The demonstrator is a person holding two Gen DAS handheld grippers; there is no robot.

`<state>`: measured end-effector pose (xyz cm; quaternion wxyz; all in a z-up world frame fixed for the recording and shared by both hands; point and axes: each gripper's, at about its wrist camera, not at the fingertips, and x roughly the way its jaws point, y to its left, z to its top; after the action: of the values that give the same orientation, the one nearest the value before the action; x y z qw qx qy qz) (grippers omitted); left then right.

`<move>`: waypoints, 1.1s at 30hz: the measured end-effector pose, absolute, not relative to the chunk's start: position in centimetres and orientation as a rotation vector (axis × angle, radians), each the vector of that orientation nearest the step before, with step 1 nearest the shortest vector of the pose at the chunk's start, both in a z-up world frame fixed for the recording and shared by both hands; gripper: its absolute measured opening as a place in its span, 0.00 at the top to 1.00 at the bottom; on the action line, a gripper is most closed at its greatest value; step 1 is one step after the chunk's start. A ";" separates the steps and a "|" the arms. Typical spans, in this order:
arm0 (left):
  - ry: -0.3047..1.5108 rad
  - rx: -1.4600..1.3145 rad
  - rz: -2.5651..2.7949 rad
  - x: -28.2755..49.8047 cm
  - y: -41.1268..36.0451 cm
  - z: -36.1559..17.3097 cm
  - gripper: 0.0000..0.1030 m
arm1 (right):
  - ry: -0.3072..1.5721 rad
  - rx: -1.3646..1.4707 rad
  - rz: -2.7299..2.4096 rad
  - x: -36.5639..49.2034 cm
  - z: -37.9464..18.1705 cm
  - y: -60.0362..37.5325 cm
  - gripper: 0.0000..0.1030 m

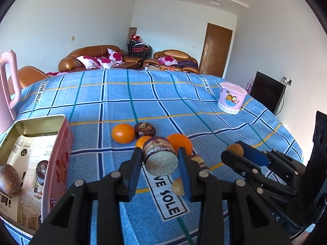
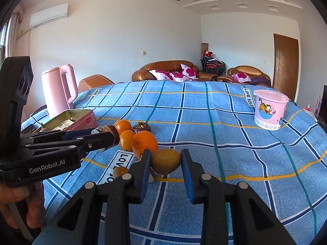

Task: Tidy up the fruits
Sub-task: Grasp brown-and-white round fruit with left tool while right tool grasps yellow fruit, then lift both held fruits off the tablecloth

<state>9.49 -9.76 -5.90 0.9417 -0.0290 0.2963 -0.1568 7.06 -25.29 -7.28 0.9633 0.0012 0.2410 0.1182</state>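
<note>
My left gripper [image 1: 160, 152] is shut on a brown fruit [image 1: 160, 159] with a pale flat end, held above the blue checked cloth [image 1: 122, 94]. My right gripper [image 2: 166, 154] is shut on a yellow-brown round fruit [image 2: 166, 161]. Three oranges [image 1: 123, 133] [image 1: 143, 140] [image 1: 179, 143] and a dark brown fruit [image 1: 145, 129] lie together just beyond my left fingertips. A small brown fruit [image 2: 120, 171] lies on the cloth by my right gripper. An open pink tin [image 1: 57, 157] at the left holds a printed carton and a brown round fruit [image 1: 8, 179].
A pink kettle [image 2: 59, 89] stands behind the tin at the table's left edge. A pink lidded tub with a cat print [image 2: 269, 110] stands at the far right. A person's hand [image 2: 20, 204] grips the left gripper's handle. Sofas and a door lie beyond the table.
</note>
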 end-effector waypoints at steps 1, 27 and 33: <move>0.600 -0.058 -0.319 9.4 -9.8 -5.8 0.64 | 0.484 0.002 0.240 7.0 -7.2 -25.3 0.70; 0.464 -0.013 -0.274 7.1 -10.0 -4.6 0.64 | 0.380 -0.007 0.250 5.4 -6.6 -25.3 0.70; 0.440 -0.003 -0.269 6.6 -10.1 -4.5 0.64 | 0.358 -0.010 0.253 5.1 -6.6 -25.3 0.70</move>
<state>6.64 -10.12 -4.46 0.9669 -0.0012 0.2177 -0.1330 5.05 -25.28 -6.59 0.9761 -0.0051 0.1776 0.1255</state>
